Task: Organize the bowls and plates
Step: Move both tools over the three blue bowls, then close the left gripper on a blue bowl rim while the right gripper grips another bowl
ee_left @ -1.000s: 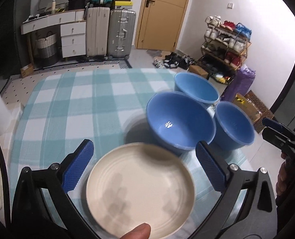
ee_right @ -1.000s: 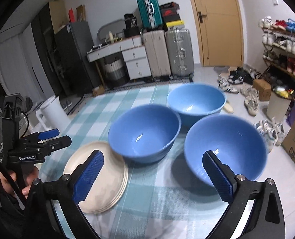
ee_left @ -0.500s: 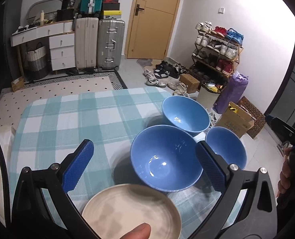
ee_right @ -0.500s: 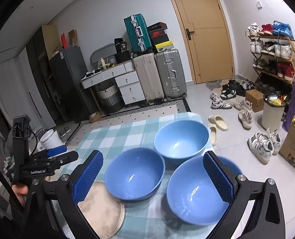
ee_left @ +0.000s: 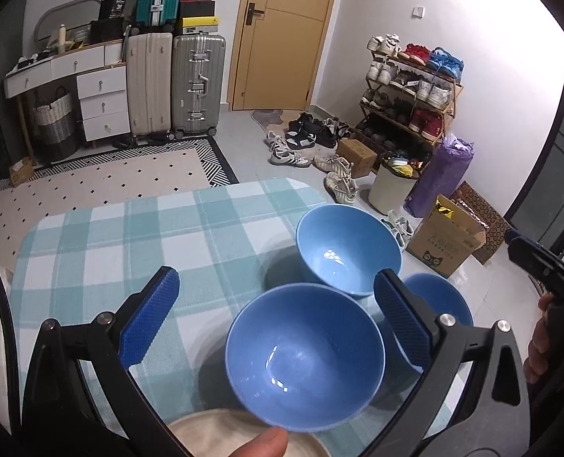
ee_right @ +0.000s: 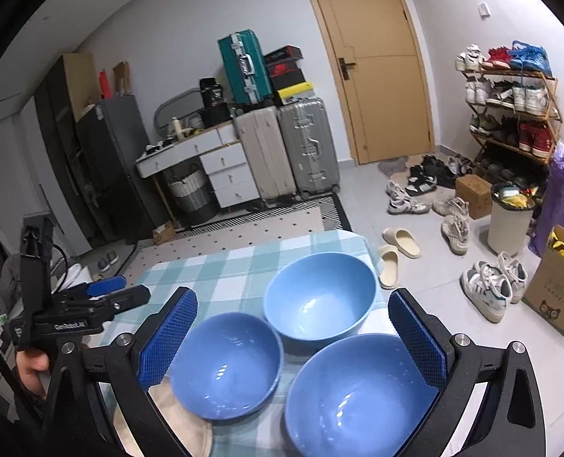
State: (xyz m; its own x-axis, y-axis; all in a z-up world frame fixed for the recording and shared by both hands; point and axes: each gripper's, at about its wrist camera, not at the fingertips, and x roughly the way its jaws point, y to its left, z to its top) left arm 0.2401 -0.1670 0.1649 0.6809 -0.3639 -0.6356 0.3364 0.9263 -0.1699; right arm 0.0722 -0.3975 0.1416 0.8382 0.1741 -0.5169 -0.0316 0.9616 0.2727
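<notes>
Three blue bowls stand close together on the teal checked tablecloth [ee_left: 129, 236]. In the left wrist view the nearest bowl [ee_left: 304, 354] sits below my open left gripper [ee_left: 276, 276], with a second bowl [ee_left: 348, 247] behind it and a third bowl [ee_left: 445, 301] partly hidden by the right finger. A cream plate [ee_left: 213, 434] shows at the bottom edge. My right gripper [ee_right: 292, 297] is open above the same bowls: left bowl [ee_right: 226, 365], far bowl [ee_right: 320, 301], near bowl [ee_right: 361, 392]. The cream plate stack [ee_right: 175, 422] lies under the left bowl's edge. Neither gripper holds anything.
A thumb tip [ee_left: 266, 441] shows at the bottom of the left wrist view. The bowls stand near the table's right edge. Past it on the floor are shoes [ee_right: 487, 289], a cardboard box [ee_left: 445, 243] and a bin [ee_right: 510, 217]. Suitcases [ee_left: 198, 83] and drawers stand at the back wall.
Both grippers have pulled back and up from the table. The plate has slid to the bottom of both views and the bowls look smaller. Both grippers stay open.
</notes>
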